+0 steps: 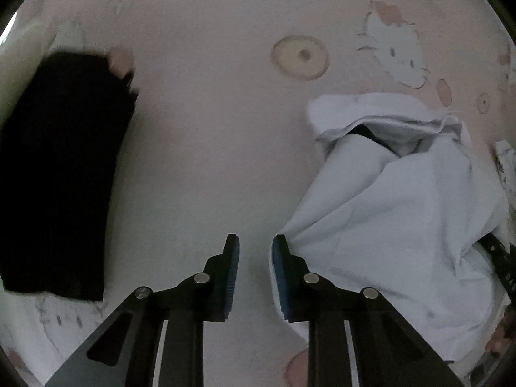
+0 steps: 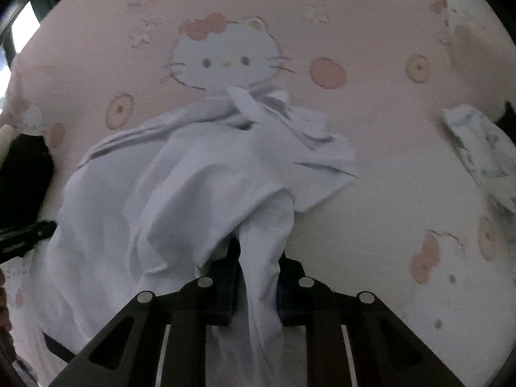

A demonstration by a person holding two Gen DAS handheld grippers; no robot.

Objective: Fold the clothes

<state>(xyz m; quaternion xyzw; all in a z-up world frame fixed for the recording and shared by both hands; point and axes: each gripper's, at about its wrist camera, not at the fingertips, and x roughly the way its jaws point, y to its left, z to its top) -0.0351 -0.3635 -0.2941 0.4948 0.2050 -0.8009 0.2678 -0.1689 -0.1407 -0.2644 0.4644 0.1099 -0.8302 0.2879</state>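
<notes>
Right wrist view: right gripper [image 2: 258, 267], angled down, clamps white garment [image 2: 193, 177]; left gripper [image 1: 256, 258] narrow, empty.

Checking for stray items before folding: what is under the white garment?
The white garment lies on the pink printed sheet. A dark strip shows inside its opening; anything else underneath is covered.

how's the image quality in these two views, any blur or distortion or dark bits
Left wrist: dim, fisheye bends the edges; the black garment is a detailless dark mass, the white shirt soft. Right wrist: same curved vignette, shirt folds smeared, sheet print readable but hazy, bright window glare at top left.
</notes>
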